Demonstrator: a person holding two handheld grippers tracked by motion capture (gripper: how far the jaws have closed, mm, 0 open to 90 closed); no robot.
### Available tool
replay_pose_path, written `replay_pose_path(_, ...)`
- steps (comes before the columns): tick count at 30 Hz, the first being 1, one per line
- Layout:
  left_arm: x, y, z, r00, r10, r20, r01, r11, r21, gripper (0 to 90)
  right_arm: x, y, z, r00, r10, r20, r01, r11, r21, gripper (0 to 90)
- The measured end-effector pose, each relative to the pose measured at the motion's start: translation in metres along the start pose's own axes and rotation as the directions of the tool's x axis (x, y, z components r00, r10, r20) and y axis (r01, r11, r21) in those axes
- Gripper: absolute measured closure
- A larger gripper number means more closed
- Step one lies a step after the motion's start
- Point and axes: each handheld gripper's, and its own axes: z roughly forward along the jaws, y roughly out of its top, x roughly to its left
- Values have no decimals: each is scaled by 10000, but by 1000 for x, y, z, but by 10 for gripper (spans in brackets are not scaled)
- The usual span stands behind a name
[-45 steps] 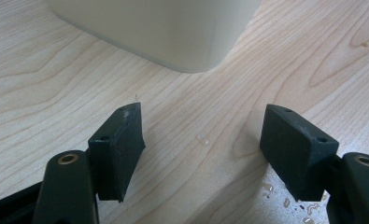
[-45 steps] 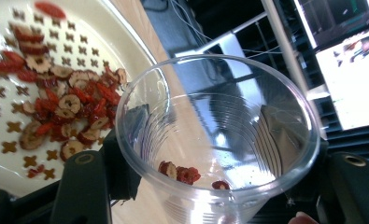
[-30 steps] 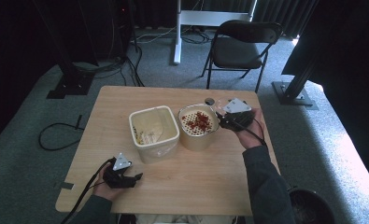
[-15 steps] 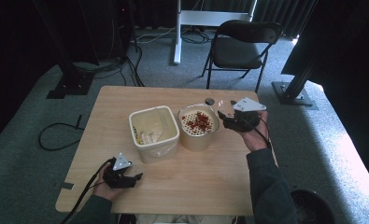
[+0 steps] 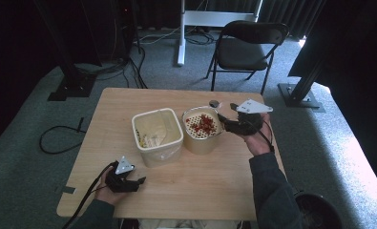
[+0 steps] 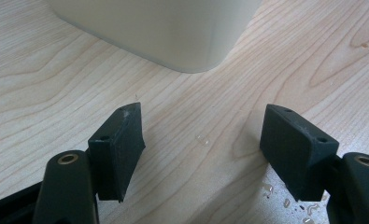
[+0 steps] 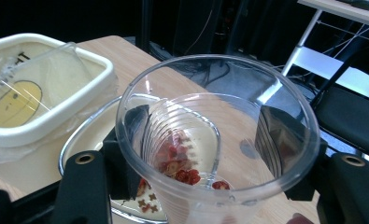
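Hardly any writing could be read. In the right gripper view, the square white container [image 7: 42,88] carried dark lettering near a yellow round mark; it began with what looked like "T", and the rest was hidden behind clear plastic.

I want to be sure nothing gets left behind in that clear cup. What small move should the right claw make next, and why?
Probably tip the clear cup a little steeper over the strainer pot. The right claw grips the cup on its side above the pot, yet some red pieces cling inside near the rim. The left claw rests open on the table.
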Motion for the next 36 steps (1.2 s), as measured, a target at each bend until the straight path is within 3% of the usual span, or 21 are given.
replay_pose_path(17,0,0,0,10000,-15,8,15,10000,-29,308,25,24,7,9940,-212,-1077,173,9992,-365,357)
replay_pose_path(30,0,0,0,10000,-7,14,7,10000,-35,307,48,44,20,9786,-192,-2050,67,9981,-613,356)
replay_pose_path(36,0,0,0,10000,-29,16,29,10000,-69,307,58,53,26,9672,-79,-2540,-103,9975,-702,355)
